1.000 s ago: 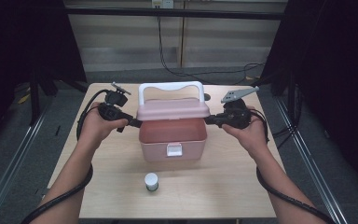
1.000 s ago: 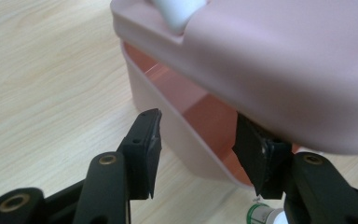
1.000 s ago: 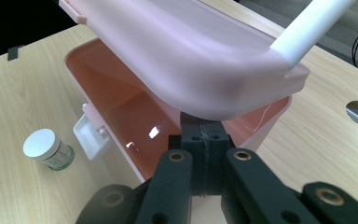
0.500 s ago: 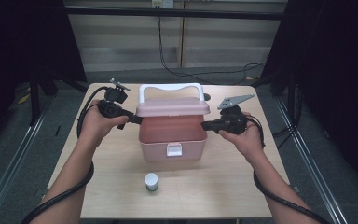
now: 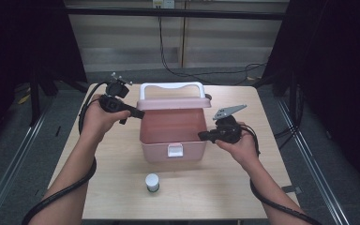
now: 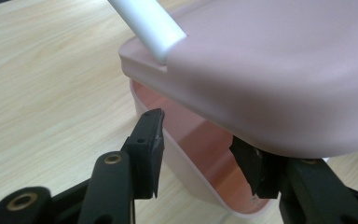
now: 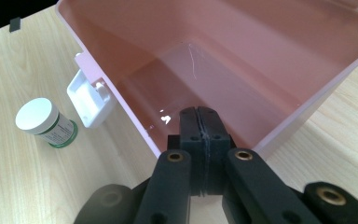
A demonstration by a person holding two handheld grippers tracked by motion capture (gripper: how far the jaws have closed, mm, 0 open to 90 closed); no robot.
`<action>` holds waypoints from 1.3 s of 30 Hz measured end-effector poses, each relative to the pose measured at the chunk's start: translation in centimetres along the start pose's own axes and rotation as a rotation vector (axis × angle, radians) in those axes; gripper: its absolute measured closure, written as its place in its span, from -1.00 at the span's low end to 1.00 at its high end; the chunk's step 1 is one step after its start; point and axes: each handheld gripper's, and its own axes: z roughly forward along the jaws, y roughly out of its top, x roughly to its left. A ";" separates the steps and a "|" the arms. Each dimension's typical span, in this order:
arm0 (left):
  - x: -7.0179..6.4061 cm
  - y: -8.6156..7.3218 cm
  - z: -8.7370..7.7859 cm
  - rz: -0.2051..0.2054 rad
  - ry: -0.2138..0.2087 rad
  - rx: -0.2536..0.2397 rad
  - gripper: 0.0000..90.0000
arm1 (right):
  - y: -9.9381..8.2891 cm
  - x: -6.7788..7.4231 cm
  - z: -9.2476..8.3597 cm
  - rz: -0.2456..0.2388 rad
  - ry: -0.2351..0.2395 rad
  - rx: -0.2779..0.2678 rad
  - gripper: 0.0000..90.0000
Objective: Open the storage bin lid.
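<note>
While left gripper (image 6: 200, 158) jaws straddle the lid (image 6: 279, 70), right gripper (image 7: 206, 122) jaws stay shut.

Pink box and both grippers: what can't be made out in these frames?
- Left gripper: whether its pads press the lid; the lid's edge hides the right pad.
- Right gripper: jaws shut together at the pink box rim; contact with the wall is unclear.
- Small jar: label print is too small in the right gripper view.
- Box floor: the high view is too coarse; the far corner is cut off in the right gripper view.
</note>
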 end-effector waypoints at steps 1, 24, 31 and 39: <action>0.0 0.1 0.0 0.001 0.000 -0.003 0.21 | 0.0 0.0 0.0 -0.001 0.001 -0.002 0.99; 0.1 2.5 -0.7 -0.044 0.048 0.010 0.51 | -0.2 0.1 0.1 -0.011 0.013 -0.007 0.99; 0.0 3.5 -0.8 -0.063 0.082 0.014 0.58 | -0.2 0.1 0.2 -0.021 0.018 -0.008 1.00; 0.1 4.3 -0.8 -0.090 0.102 0.015 0.62 | -0.3 0.1 0.3 -0.025 0.020 -0.013 1.00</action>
